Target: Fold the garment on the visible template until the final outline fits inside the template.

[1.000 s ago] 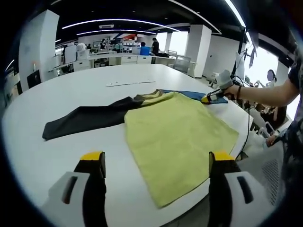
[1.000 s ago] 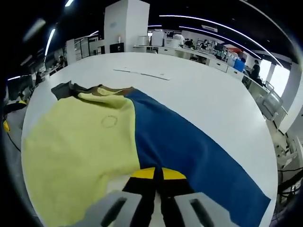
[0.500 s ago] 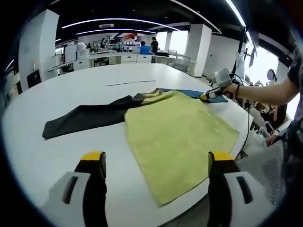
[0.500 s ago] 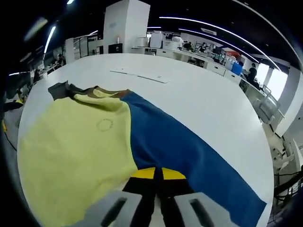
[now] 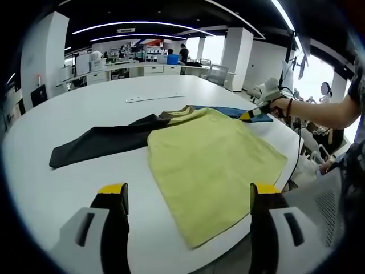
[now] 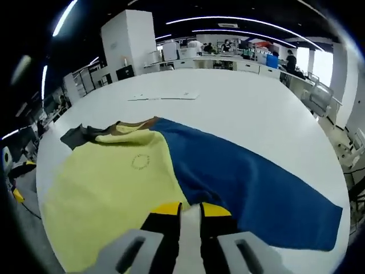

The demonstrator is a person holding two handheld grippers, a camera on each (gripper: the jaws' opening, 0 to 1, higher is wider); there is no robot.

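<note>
Right gripper (image 6: pixel 183 212), jaws narrow, sits at the garment (image 5: pixel 217 165)'s blue sleeve (image 6: pixel 251 182); left gripper (image 5: pixel 185 197) wide, farther off.

Both views are bright and evenly lit by curved ceiling light strips (image 5: pixel 142 25); the white table (image 5: pixel 74 114) throws soft glare and shadows are faint; windows (image 5: pixel 214 50) at the far side blow out to white; fisheye bending curves the room's edges; the right gripper view is slightly soft, with streaked lights at upper left.
</note>
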